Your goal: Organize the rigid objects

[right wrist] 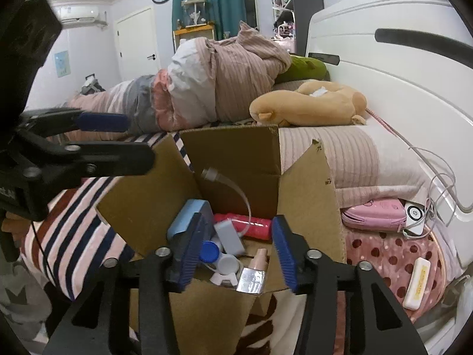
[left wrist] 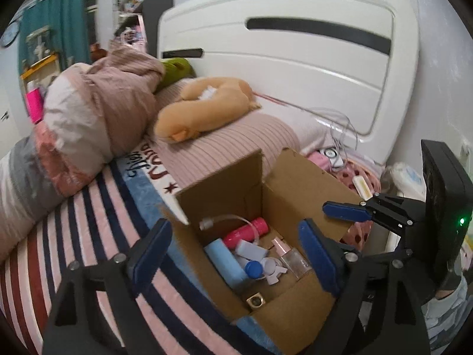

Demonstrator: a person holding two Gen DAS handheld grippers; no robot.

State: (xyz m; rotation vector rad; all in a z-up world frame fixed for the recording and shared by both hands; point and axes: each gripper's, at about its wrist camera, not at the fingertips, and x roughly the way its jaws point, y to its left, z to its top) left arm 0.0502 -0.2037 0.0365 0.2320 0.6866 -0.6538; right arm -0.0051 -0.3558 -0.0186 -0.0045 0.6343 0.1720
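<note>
An open cardboard box [left wrist: 295, 183] [right wrist: 236, 153] stands on the bed. Inside lie a pink tube [left wrist: 245, 232] [right wrist: 245, 224], a light blue box [left wrist: 224, 260] [right wrist: 189, 216], a grey block [left wrist: 249, 248] [right wrist: 229, 235], a blue-capped lens case [left wrist: 254, 267] [right wrist: 210, 251], a small white fan [left wrist: 273, 270], a clear perfume bottle [left wrist: 292, 259] [right wrist: 254, 275] and a gold cap [left wrist: 255, 301]. My left gripper [left wrist: 233, 261] is open and empty over the box. My right gripper [right wrist: 236, 257] is open and empty at the box's near edge; it also shows in the left wrist view [left wrist: 346, 211].
The box sits on a striped blanket [left wrist: 88, 236]. An orange plush toy [left wrist: 204, 109] [right wrist: 310, 103] and bundled bedding [left wrist: 88, 112] [right wrist: 212, 80] lie behind. Right of the box are a pink case [right wrist: 372, 214], a white charger with cables [right wrist: 416, 216] and a cream bar [right wrist: 416, 284]. A white headboard [left wrist: 295, 59] stands behind.
</note>
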